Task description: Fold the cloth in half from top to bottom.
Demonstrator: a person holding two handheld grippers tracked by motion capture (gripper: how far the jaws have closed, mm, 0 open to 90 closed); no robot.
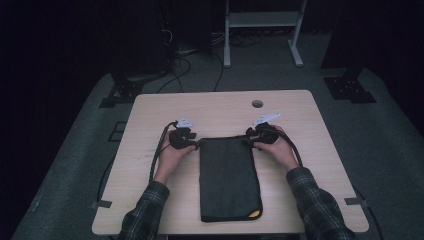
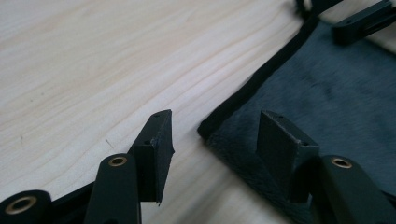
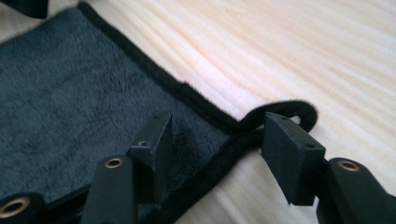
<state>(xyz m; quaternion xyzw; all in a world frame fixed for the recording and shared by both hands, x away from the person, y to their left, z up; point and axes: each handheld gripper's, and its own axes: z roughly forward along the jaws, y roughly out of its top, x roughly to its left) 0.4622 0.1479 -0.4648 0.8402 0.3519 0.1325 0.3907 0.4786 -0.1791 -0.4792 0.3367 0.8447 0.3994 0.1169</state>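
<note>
Two tools released at dark towel [image 1: 227, 177] far corners, yellow tag [image 1: 254, 214] partly hidden

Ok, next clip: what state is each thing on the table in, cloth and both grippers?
Dark cloth: folded into a long rectangle, flat on the table, one far corner curled up.
Left gripper: jaws open, straddling the cloth's far left corner, pads not pressing it.
Right gripper: jaws open around the curled far right corner, not clamped.
Table: wooden top bearing the cloth.
</note>
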